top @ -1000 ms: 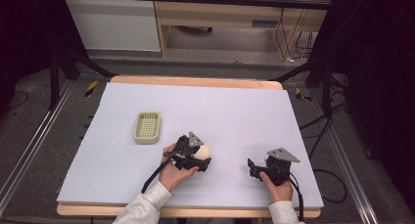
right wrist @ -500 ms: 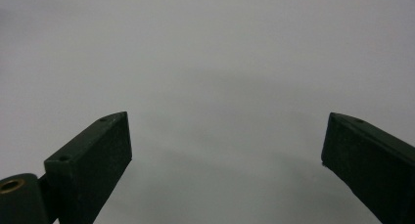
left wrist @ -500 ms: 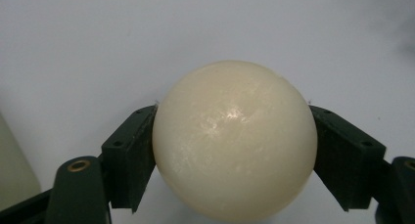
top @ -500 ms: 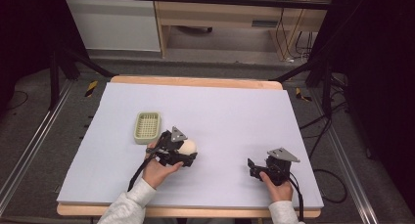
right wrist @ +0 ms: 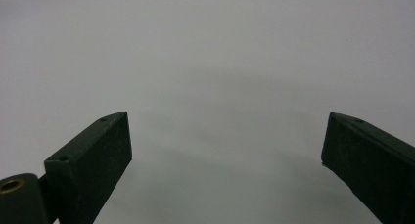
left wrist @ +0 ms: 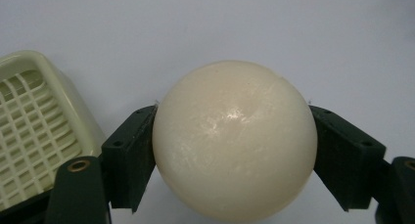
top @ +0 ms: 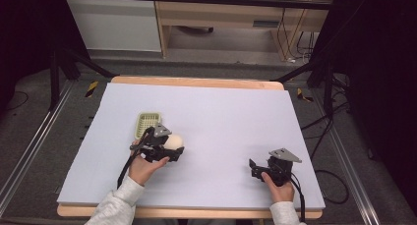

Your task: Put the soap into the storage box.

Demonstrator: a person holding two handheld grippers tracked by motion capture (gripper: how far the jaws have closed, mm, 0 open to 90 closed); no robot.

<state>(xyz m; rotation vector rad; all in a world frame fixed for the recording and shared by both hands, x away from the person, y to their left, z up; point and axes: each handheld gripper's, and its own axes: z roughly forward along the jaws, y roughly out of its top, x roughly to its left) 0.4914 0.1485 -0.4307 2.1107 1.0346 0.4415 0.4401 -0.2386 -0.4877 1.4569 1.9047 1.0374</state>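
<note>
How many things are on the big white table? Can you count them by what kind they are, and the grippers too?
Cream ball, held in the left gripper: 1
Pale yellow slotted basket: 1
Grippers, the left one and the right gripper, which is open with nothing in it: 2
Total: 4

left gripper [top: 169, 149]: fingers clamped | right gripper [top: 255, 168]: fingers spread, low
</note>
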